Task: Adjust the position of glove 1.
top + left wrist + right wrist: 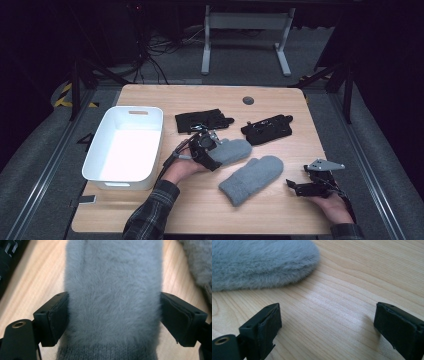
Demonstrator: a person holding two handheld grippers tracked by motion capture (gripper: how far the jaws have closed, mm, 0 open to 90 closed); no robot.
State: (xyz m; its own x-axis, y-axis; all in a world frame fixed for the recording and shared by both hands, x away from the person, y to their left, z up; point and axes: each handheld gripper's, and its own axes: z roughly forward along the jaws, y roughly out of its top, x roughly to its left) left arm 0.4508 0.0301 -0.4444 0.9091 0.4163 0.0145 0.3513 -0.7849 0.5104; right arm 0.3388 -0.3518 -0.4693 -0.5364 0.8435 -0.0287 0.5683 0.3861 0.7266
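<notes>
While the left gripper (212, 145) is standing with wide jaws around the grey mitten (231, 151) at the middle of the frame, nothing is lying yet in the white bin (95, 159) at left, and the right gripper (300, 186) is waiting open, empty.

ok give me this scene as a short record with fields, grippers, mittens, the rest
left gripper: jaws wide, straddling the cuff end of the upper grey mitten, pads at its sides; whether they press it cannot be told
right gripper: open over bare table, nothing between the jaws
lower grey mitten: flat on the table, right of the left gripper
black gloves: two, lying beyond the mittens
white bin: at the table's left, nothing in it
</notes>
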